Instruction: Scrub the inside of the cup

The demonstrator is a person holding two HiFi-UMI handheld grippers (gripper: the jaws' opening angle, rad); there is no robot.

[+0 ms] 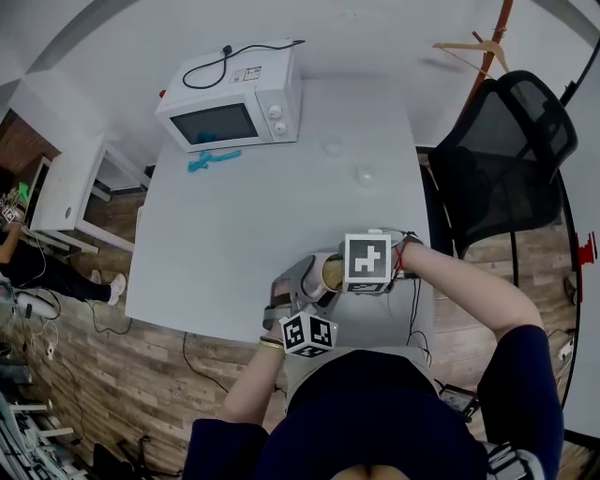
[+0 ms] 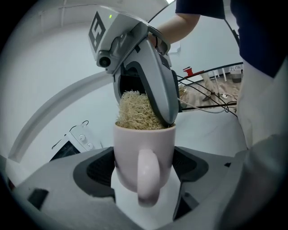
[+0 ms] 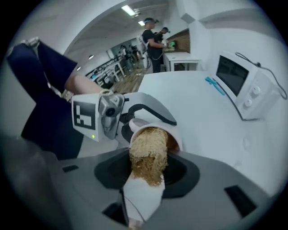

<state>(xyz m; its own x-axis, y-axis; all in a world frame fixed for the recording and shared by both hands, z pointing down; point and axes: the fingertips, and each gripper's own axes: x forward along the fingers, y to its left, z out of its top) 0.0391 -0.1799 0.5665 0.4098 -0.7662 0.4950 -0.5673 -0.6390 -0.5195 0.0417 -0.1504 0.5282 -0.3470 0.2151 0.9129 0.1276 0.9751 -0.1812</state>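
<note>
My left gripper (image 2: 144,173) has its fingers (image 2: 98,173) clamped on the cup (image 2: 144,146). My right gripper (image 3: 150,174), tilted down over it, pinches the scrubber (image 3: 147,152).

Bright, even, diffuse light thru all 3 views, no harsh shadows. Source is overhead: ceiling strip lights (image 3: 128,10) show at top of right gripper view, slightly blown out. In head view the flat white table top (image 1: 244,234) reads near-overexposed, w/ only a thin soft shadow under the white boxy microwave oven (image 1: 232,105).

Heavy fisheye everywhere: table edges bow, walls curve, and corners go to black vignette in both gripper views.

Left gripper view: pale pink glossy ceramic cup (image 2: 144,152) fairly sharp, soft sheen on its handle. Grey body of left gripper (image 2: 145,179) close to lens is blurry.

Right gripper view: tan fibrous loofah scrub pad (image 3: 148,155) in focus, fibres distinct. Far people (image 3: 153,38) small & soft.
</note>
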